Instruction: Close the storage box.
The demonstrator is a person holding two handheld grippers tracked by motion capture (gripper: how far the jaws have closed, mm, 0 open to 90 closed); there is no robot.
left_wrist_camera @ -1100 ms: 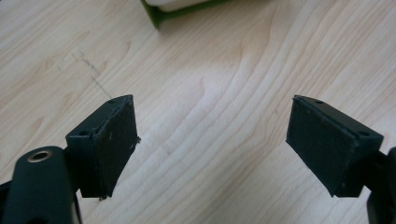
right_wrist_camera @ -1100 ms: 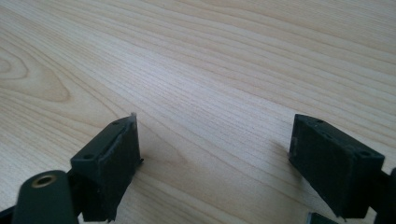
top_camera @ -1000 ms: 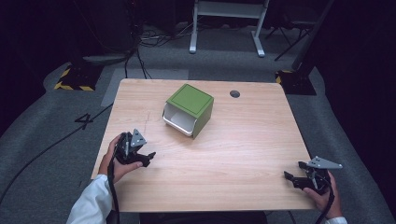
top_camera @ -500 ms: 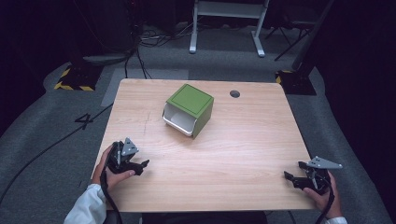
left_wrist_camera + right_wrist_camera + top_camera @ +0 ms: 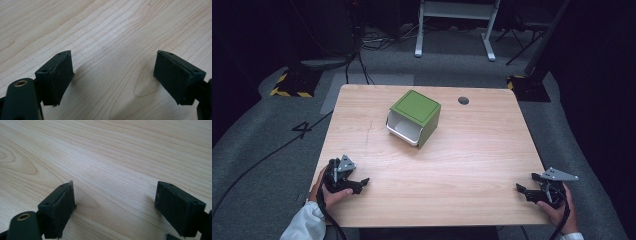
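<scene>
Currently both jaw pairs are seen spread with nothing between them: left hand-held gripper [image 5: 362, 183] and right hand-held gripper [image 5: 521, 189] are parked low at the near corners of the light wooden counter [image 5: 472, 150]. The green cube-shaped bin with white open-fronted liner [image 5: 414, 118] sits mid-counter, well apart from both. Risk: a shove on the angled bin would skid it before anything is gripped.

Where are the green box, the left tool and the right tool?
green box [image 5: 416, 107], high view, its green top face.
left tool [image 5: 363, 182], high view, between its tips.
right tool [image 5: 520, 188], high view, between its tips.
</scene>
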